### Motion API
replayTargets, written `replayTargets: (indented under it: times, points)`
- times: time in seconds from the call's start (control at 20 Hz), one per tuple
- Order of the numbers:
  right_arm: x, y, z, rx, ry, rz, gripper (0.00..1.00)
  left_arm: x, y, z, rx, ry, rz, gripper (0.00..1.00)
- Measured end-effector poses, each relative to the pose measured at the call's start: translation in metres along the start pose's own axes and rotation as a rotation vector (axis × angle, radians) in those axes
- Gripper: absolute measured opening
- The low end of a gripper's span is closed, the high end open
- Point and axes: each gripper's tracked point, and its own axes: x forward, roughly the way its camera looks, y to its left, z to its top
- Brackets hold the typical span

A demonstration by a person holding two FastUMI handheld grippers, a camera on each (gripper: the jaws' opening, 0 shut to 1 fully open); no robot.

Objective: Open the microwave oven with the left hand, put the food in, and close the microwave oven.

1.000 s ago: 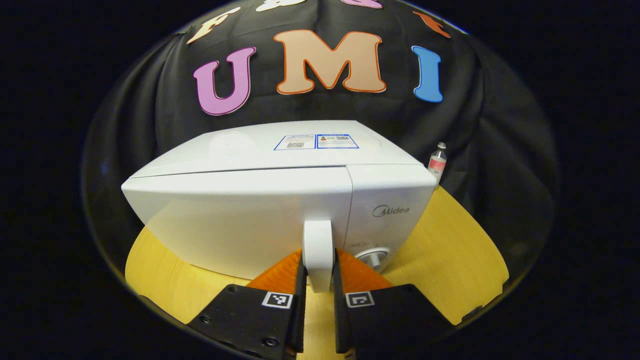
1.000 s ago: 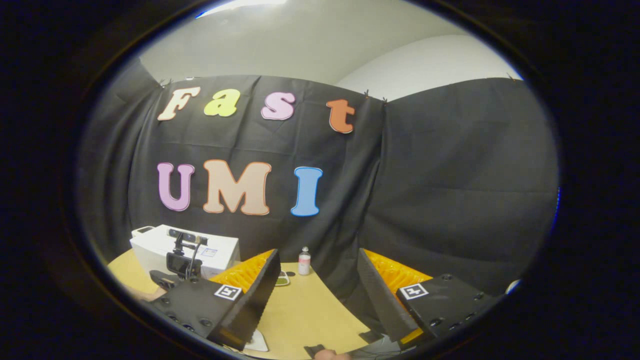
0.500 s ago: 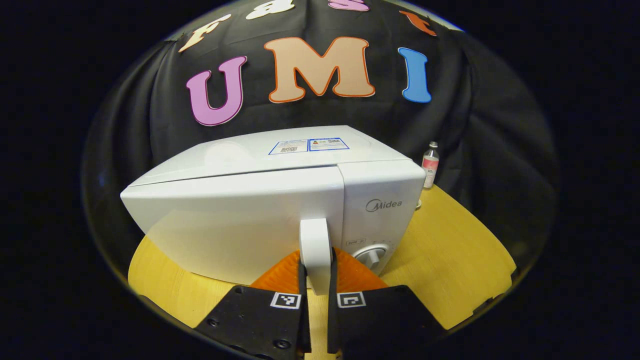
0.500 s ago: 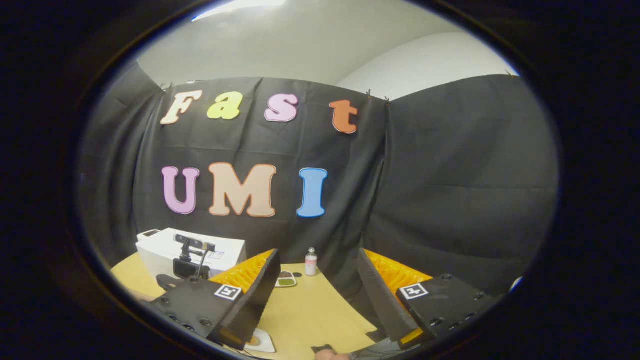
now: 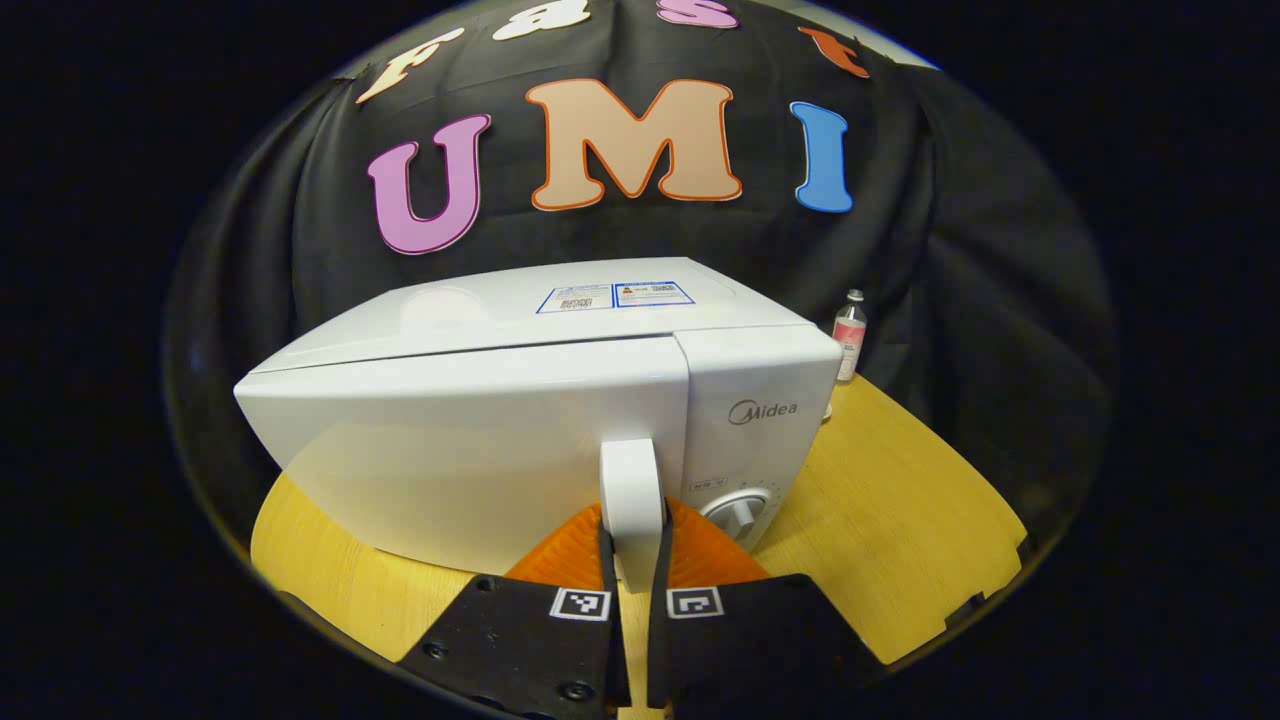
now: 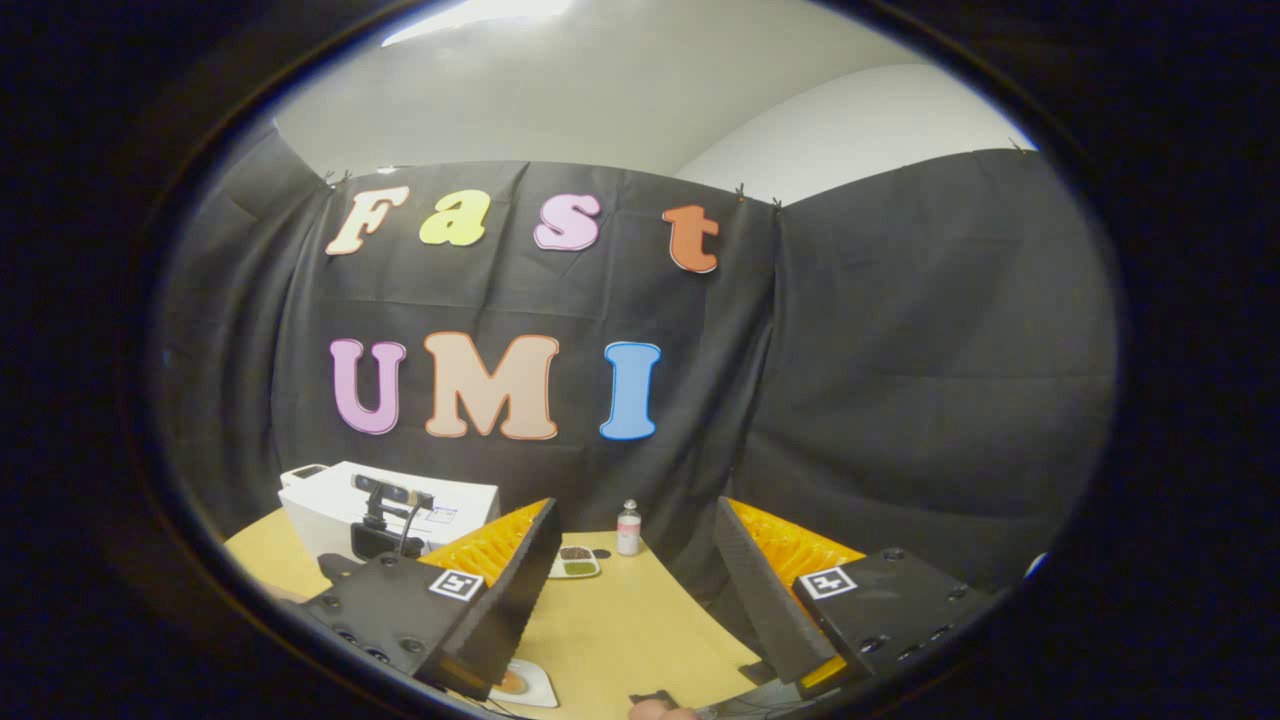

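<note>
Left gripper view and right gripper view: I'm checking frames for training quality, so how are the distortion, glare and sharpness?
Left gripper view: fisheye bows the microwave front outward, a soft sheen lies on its door, and the handle between the left hand-held gripper fingers is sharp. Right gripper view: bright ceiling light at top, the table edge curves, and the small bottle is tiny but legible.

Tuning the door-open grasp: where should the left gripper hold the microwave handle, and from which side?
Pinch the handle across its narrow width, coming straight at the door front. It is a slim upright bar standing off the microwave door, so the left gripper fingers fit either side, as now.
</note>
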Motion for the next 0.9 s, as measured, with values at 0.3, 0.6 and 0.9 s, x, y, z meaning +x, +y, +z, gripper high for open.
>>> replayTargets:
  times: [0.3, 0.6, 0.9]
  points:
    - [0.007, 0.008, -0.008, 0.034, 0.017, 0.007, 0.96, -0.043, 0.001, -0.021, 0.04, -0.035, -0.019, 0.04]
    - [0.014, 0.041, -0.025, 0.053, 0.052, 0.087, 0.97, -0.105, 0.017, -0.049, 0.051, -0.053, -0.086, 0.05]
    - [0.018, 0.08, -0.026, 0.039, 0.052, 0.174, 0.97, -0.157, 0.048, -0.076, 0.072, -0.061, -0.092, 0.06]
